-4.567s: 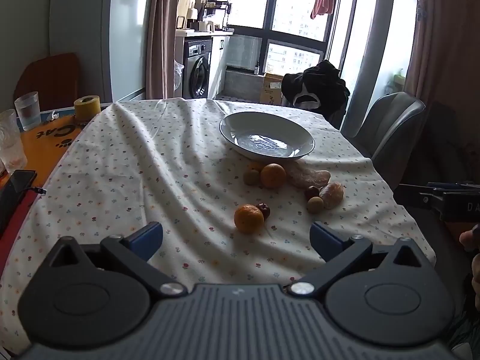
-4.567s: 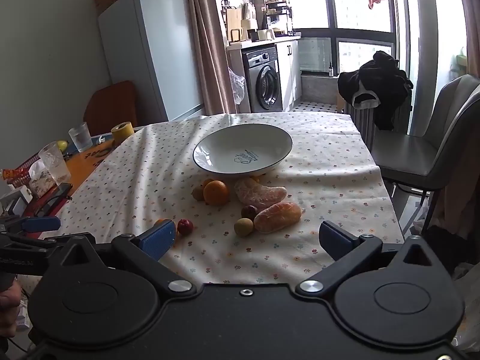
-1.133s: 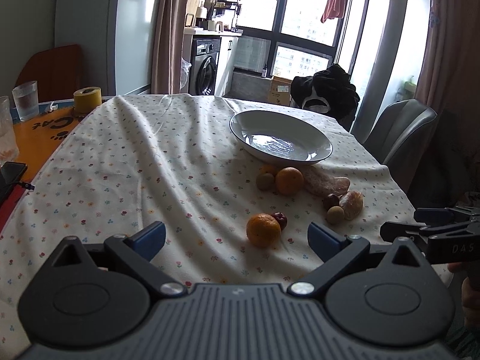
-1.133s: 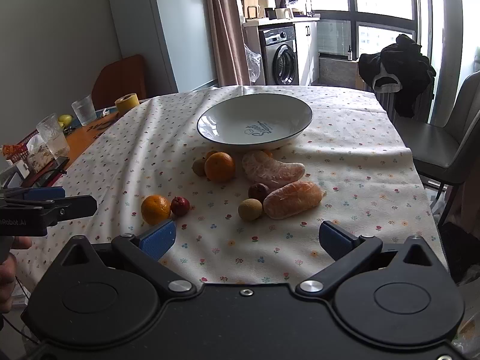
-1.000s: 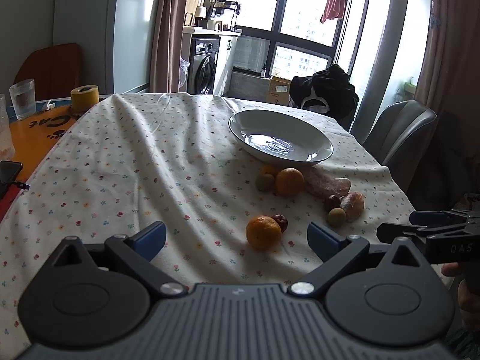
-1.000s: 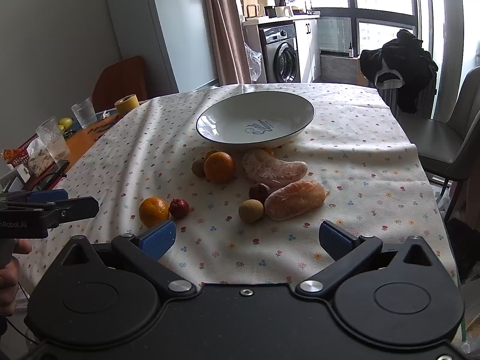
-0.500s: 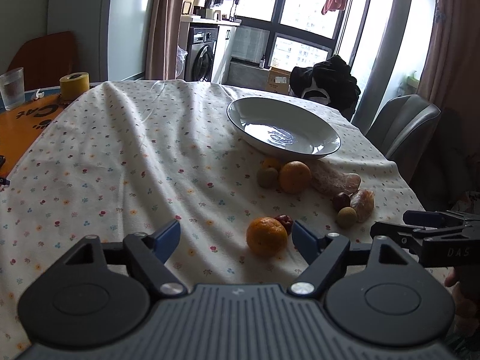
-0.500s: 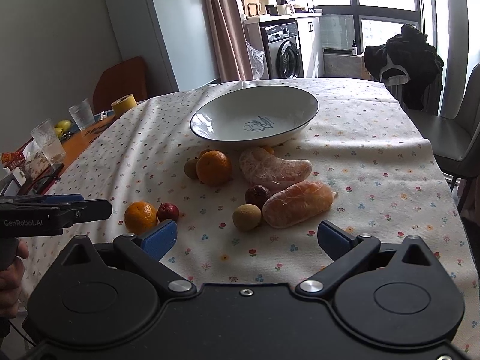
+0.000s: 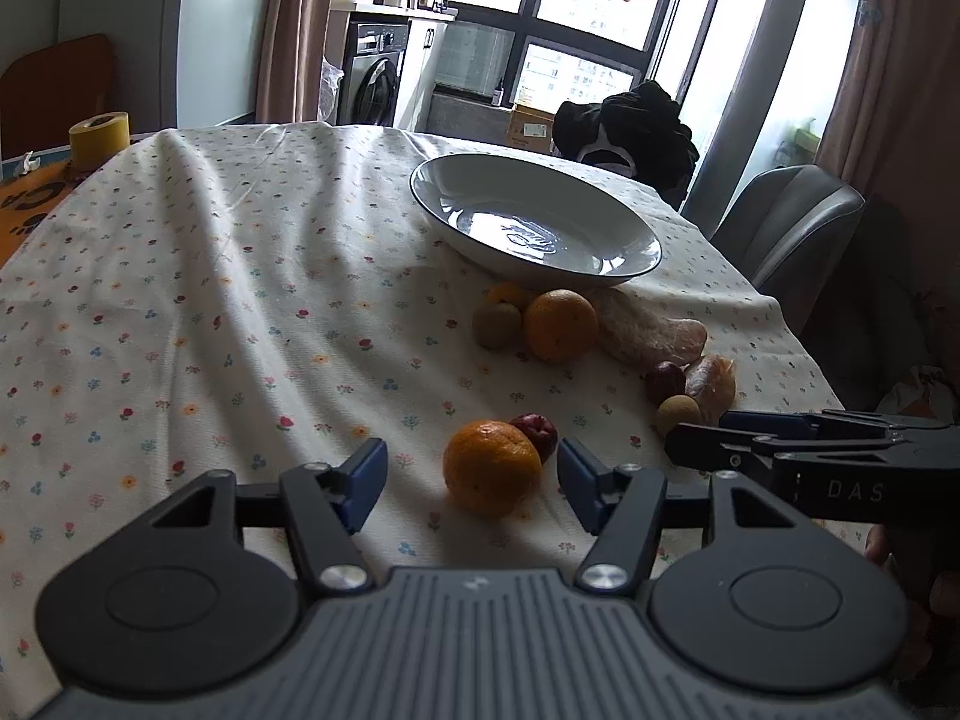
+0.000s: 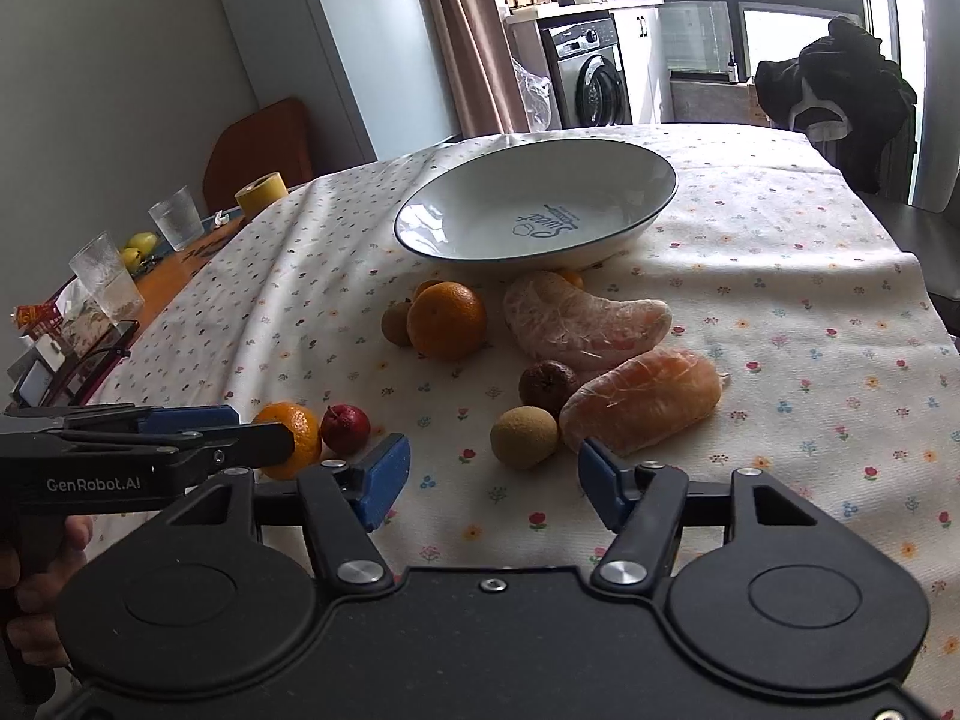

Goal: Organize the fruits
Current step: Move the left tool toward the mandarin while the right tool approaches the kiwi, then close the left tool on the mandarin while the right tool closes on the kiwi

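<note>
A white plate (image 9: 624, 240) (image 10: 654, 198) sits empty on the flowered tablecloth. In front of it lie an orange (image 9: 561, 326) (image 10: 446, 319), small brownish fruits (image 9: 497, 324) (image 10: 523, 437), two peeled pomelo segments (image 10: 576, 318) (image 10: 642, 402) and a dark round fruit (image 10: 545, 382). Nearer, a second orange (image 9: 492, 467) (image 10: 294, 429) rests beside a small red fruit (image 9: 535, 429) (image 10: 345, 428). My left gripper (image 9: 471, 480) stands open with that near orange between its blue fingertips, apart from both. My right gripper (image 10: 495, 480) is open just short of the tan fruit.
Glasses (image 10: 108, 279), a yellow tape roll (image 9: 99, 132) (image 10: 260, 192) and small items stand on the orange table part at the left. A grey chair (image 9: 798, 222) and dark clothing (image 9: 630, 126) are beyond the table's right edge.
Both grippers have moved forward and lower toward the fruit. The left jaws have narrowed around the near orange; the right jaws have narrowed too. No fruit has moved.
</note>
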`<state>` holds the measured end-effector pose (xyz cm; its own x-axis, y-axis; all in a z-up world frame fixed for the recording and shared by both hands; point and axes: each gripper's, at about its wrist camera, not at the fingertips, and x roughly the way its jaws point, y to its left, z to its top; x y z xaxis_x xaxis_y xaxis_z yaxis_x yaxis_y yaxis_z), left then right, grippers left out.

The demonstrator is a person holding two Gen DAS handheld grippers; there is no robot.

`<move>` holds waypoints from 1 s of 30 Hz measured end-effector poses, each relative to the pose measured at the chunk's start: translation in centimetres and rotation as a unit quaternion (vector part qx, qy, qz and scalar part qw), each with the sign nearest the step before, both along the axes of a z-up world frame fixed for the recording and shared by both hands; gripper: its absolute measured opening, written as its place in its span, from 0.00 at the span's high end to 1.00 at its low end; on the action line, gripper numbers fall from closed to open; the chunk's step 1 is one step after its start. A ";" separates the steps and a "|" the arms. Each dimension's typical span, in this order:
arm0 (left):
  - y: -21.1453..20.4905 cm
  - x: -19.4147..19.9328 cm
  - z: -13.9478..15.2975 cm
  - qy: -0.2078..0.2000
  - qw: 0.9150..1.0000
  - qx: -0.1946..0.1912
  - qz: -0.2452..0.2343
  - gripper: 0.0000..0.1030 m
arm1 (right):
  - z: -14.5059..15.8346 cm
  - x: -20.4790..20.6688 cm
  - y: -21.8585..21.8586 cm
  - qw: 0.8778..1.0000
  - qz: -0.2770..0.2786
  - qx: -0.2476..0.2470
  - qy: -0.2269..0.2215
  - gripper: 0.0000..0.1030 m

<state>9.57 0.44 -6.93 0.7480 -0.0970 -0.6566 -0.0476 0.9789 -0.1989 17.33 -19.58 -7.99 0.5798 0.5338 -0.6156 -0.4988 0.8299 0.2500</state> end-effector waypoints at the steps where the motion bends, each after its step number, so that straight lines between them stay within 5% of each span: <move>1: -0.1 0.1 -0.1 0.002 1.000 0.000 -0.001 0.42 | 0.0 0.1 0.1 1.000 0.000 0.000 0.001 0.41; 12: 0.1 1.1 -1.3 0.010 1.000 -0.014 -0.007 0.57 | -0.5 0.9 0.7 1.000 -0.002 -0.005 0.006 0.50; 16: 0.0 1.1 -1.0 0.007 1.000 -0.014 -0.006 0.64 | -0.9 1.4 1.0 1.000 -0.013 -0.013 0.007 0.73; 18: 0.0 1.0 -0.8 0.003 1.000 -0.013 -0.004 0.64 | -0.8 1.5 0.8 1.000 -0.015 -0.015 0.006 0.76; 30: 0.6 0.2 1.3 -0.024 1.000 0.000 0.015 0.65 | 1.0 0.5 0.5 1.000 -0.001 0.008 -0.012 0.76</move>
<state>9.82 1.03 -5.59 0.7807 -0.0737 -0.6206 -0.0676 0.9772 -0.2010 17.87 -19.08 -6.96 0.5960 0.5426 -0.5920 -0.5030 0.8269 0.2514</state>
